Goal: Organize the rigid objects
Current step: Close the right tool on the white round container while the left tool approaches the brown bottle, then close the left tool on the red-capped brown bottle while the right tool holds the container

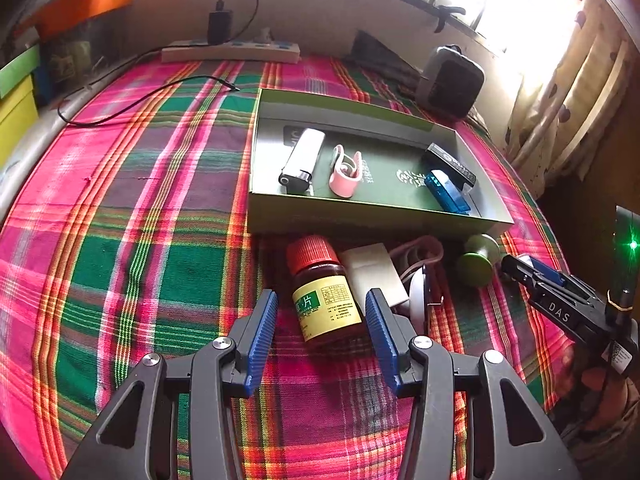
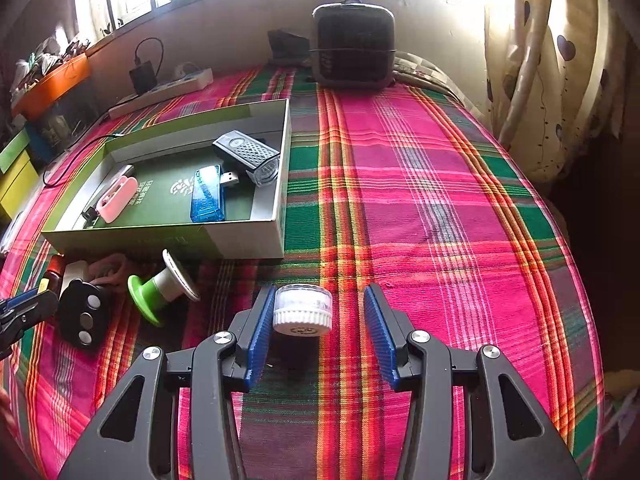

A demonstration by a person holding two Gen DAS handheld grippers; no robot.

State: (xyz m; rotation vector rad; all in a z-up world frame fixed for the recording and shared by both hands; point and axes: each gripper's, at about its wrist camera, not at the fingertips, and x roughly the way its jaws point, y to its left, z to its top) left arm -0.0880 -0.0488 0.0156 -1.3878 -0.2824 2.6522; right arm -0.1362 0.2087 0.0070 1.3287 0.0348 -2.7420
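Both grippers stand open with nothing gripped. Left gripper [image 1: 322, 310] straddles the brown medicine bottle [image 1: 324, 294], which lies on its side on the plaid cloth [image 1: 140, 200], red cap toward twelve o'clock; both blue pads sit clear of its sides. Right gripper [image 2: 316, 312] has a small clear jar [image 2: 303, 309] with a white ribbed lid between its jaws, close against the left pad [image 2: 262, 326] and well off the right one.

At twelve o'clock from the bottle sits the green box [image 1: 360, 222], already holding a white lighter [image 1: 301, 162], a pink clip [image 1: 346, 174], a blue USB stick [image 1: 447, 192] and a black device [image 1: 451, 165].

Likely risks: the bottle is round and could roll or twist out as the pads close, nudging the white card [image 1: 374, 276] lying just beside it at three o'clock. The jar sits off-centre, so closing jaws may push it sideways or tip it rather than seat it. Both hands heading for the box together could collide.
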